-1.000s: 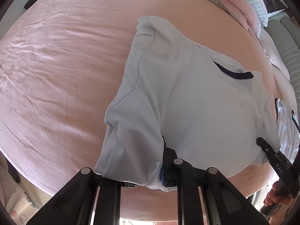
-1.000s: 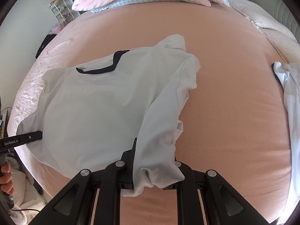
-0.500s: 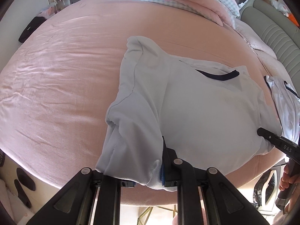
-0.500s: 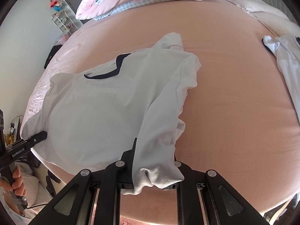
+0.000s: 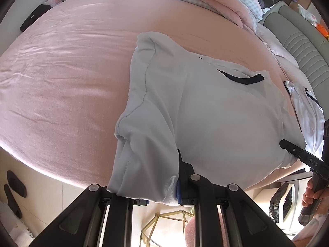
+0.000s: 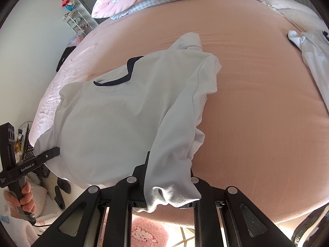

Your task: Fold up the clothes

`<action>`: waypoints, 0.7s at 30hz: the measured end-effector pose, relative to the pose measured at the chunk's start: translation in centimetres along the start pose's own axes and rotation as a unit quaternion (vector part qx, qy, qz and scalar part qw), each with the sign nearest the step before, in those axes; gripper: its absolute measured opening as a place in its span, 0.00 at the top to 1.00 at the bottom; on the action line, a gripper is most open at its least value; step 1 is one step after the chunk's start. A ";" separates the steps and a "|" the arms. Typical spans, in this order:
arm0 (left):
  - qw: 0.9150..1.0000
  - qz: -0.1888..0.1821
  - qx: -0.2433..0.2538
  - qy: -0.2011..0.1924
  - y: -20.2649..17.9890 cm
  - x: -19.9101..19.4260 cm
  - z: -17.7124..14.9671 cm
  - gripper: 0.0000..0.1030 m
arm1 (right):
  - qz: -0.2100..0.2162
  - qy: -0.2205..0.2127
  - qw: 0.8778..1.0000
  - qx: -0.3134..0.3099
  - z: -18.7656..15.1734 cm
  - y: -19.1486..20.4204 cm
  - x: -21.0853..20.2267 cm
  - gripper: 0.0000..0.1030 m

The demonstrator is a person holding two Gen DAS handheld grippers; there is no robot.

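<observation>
Pale T-shirt (image 5: 216,111) with dark collar lies spread on the pink bed (image 5: 72,72), near edge. Left gripper (image 5: 158,193) clenched on its near-left hem corner; right gripper (image 6: 168,195) clenched on near-right corner. Second white garment (image 6: 312,51) lies far right.

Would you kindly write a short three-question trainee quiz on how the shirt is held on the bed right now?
1. True or false: the pale shirt lies fully flat on the pink bed.
2. What is each gripper doing? A) both open above the bed B) both shut on the shirt's near edge C) only the left gripper holds cloth
3. Fill in: the shirt's collar trim is ____ in colour.

Key:
1. False: its near edge is lifted by the grippers.
2. B: the right gripper also pinches cloth.
3. Dark navy.
</observation>
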State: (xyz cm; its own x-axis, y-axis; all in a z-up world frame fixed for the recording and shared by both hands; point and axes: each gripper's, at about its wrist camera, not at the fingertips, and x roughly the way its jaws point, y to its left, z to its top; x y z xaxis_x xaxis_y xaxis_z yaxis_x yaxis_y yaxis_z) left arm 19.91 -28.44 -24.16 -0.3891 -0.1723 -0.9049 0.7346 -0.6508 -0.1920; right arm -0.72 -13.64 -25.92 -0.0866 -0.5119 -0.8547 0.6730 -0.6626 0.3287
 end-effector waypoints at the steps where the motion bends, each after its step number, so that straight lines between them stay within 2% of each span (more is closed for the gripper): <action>1: 1.000 0.002 0.002 -0.001 0.1 0.1 0.0 0.84 | -0.004 -0.003 1.000 -0.003 -0.3 0.0 -0.2 0.86; 7: 1.000 0.006 0.004 -0.006 0.2 0.8 0.2 0.82 | -0.009 -0.018 1.000 -0.002 -2.2 -1.0 -1.6 0.85; 9: 1.000 0.004 -0.005 -0.003 0.1 0.6 0.1 0.79 | -0.014 -0.020 1.000 0.000 -2.3 -1.0 -1.6 0.82; 11: 1.000 0.003 -0.017 0.003 0.6 0.5 0.3 0.73 | -0.020 -0.018 1.000 0.000 -2.5 -1.3 -1.9 0.71; 13: 1.000 -0.002 -0.020 0.015 1.0 0.4 0.4 0.53 | -0.021 -0.011 1.000 -0.003 -3.2 -2.3 -3.1 0.66; 14: 1.000 -0.006 -0.016 0.024 1.3 0.2 0.4 0.48 | -0.018 -0.007 1.000 -0.005 -3.3 -2.7 -3.6 0.63; 18: 0.998 -0.045 -0.019 0.037 2.5 -1.1 0.3 0.38 | -0.020 0.003 1.000 -0.018 -3.8 -3.5 -5.4 0.61; 21: 0.999 -0.017 -0.023 0.026 3.3 -2.3 0.4 0.33 | -0.044 0.003 0.998 -0.037 -4.0 -3.7 -6.8 0.59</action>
State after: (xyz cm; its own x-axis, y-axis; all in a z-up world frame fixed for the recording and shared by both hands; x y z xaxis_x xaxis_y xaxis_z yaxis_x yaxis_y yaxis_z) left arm 23.02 -30.50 -22.56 -0.3861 -0.1118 -0.9157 0.7472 -0.6200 -0.2394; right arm 0.29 -5.53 -22.90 -0.1429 -0.4503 -0.8814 0.7158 -0.6620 0.2222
